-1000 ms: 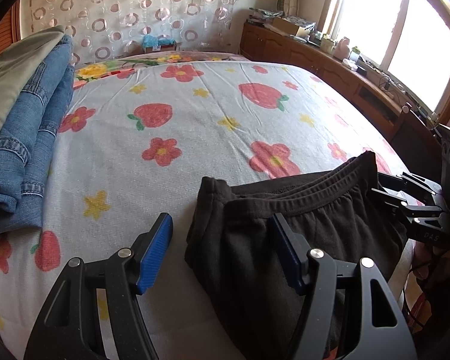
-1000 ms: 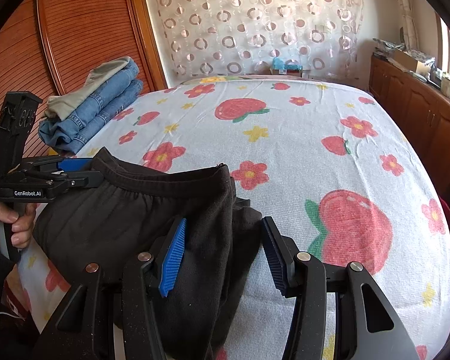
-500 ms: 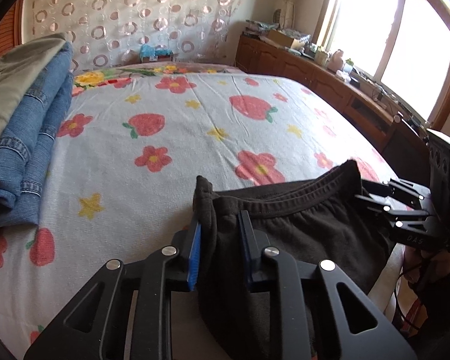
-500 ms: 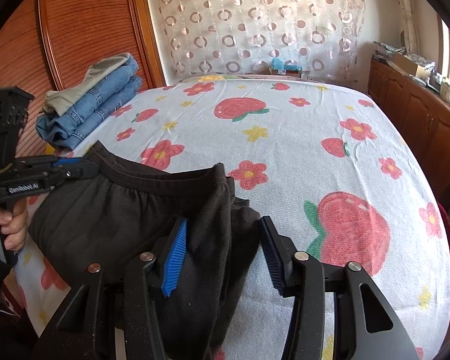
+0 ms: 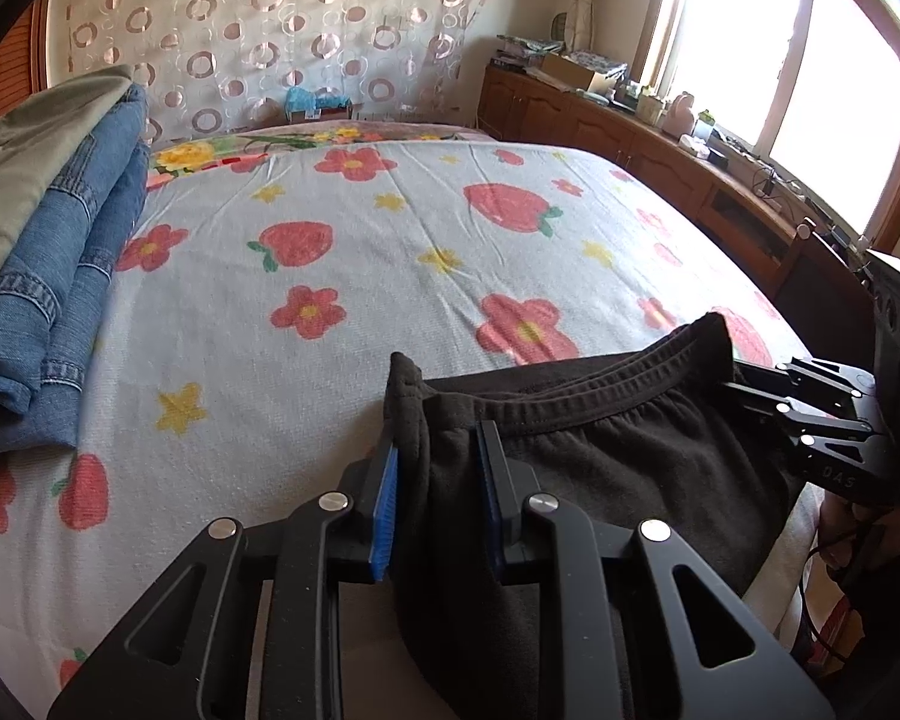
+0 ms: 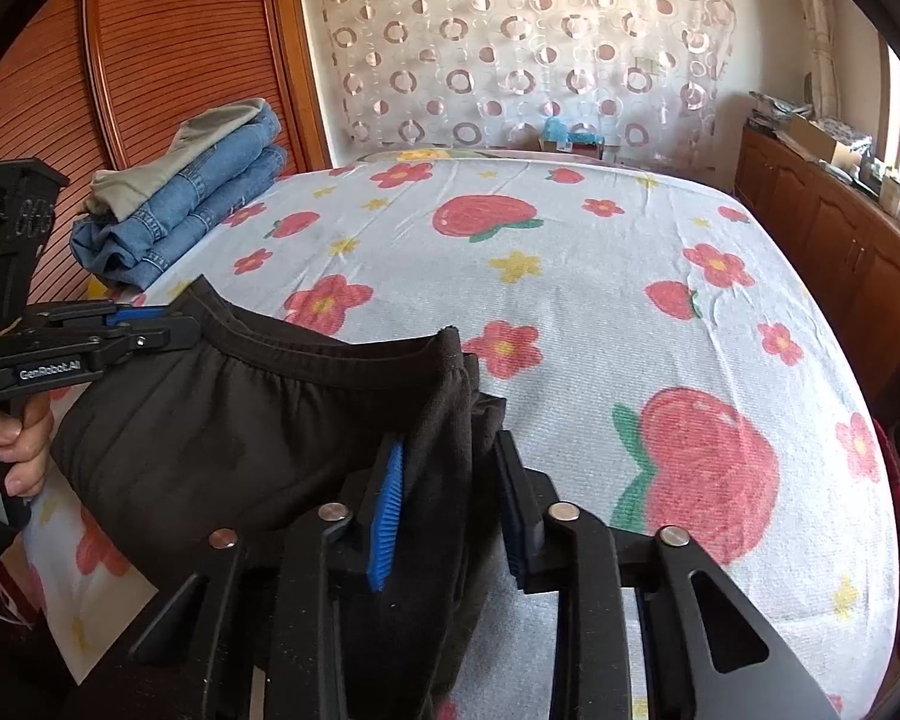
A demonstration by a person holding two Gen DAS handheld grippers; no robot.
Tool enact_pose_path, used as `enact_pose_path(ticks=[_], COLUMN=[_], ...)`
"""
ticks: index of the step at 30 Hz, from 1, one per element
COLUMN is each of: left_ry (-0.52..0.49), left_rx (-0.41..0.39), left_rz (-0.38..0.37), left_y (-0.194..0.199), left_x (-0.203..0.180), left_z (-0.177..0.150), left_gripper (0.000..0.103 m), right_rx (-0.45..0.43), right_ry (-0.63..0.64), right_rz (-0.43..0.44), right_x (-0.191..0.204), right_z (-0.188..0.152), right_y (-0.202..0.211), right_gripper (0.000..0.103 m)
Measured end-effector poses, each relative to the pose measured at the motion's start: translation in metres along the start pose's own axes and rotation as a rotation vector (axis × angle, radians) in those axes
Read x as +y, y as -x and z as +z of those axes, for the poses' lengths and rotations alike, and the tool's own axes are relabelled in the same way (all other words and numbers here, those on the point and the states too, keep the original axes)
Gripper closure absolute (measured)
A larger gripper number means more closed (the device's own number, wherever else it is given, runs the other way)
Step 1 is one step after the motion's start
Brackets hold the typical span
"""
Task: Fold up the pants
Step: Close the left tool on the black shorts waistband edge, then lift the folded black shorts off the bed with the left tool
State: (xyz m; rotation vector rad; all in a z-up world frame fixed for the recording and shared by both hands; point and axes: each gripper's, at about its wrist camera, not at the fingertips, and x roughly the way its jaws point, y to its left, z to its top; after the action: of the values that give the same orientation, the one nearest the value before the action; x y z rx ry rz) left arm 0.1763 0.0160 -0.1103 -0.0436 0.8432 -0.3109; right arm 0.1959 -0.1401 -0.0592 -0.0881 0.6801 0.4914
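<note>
Sunlit bedroom: a bed (image 5: 390, 276) under a white sheet printed with strawberries and flowers fills both views, with a circle-patterned curtain (image 6: 510, 48) at its head, a wooden cabinet (image 5: 660, 162) along the window side and a ribbed wooden door (image 6: 168, 48) on the other.

My black pants (image 5: 600, 480) lie at the near edge of the bed, waistband toward the headboard and stretched between my two tongs. My left tongs (image 5: 435, 483) pinch one corner of the waistband; the cloth bunches up between the blue pads and pokes above them. From the right wrist view that same tool shows side-on, its jaws pressed flat on the corner, with my hand (image 6: 12, 450) wrapped round the grip.

My right tongs (image 6: 450, 510) have just been closing on the other corner of the waistband. Folded black cloth sits between the pads, the left pad against it; whether the right pad presses too is hard to tell here, but from the left wrist view the fingers look clamped on the fabric.

Folded jeans (image 6: 180, 210) with a pale garment (image 6: 168, 171) on top sit well apart at the far left side of the bed.
</note>
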Motion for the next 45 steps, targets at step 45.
enact_pose_path(ticks=[45], left_ry=[-0.07], left_rx=[-0.327], left_rz=[-0.029], left_y=[0.12], left_x=[-0.038], left_z=[0.031], left_gripper=[0.091], right_rx=[-0.233], right_ry=[0.092], right_rz=[0.025], right_x=[0.014], right_z=[0.023], right_y=[0.095], right_gripper=[0.092])
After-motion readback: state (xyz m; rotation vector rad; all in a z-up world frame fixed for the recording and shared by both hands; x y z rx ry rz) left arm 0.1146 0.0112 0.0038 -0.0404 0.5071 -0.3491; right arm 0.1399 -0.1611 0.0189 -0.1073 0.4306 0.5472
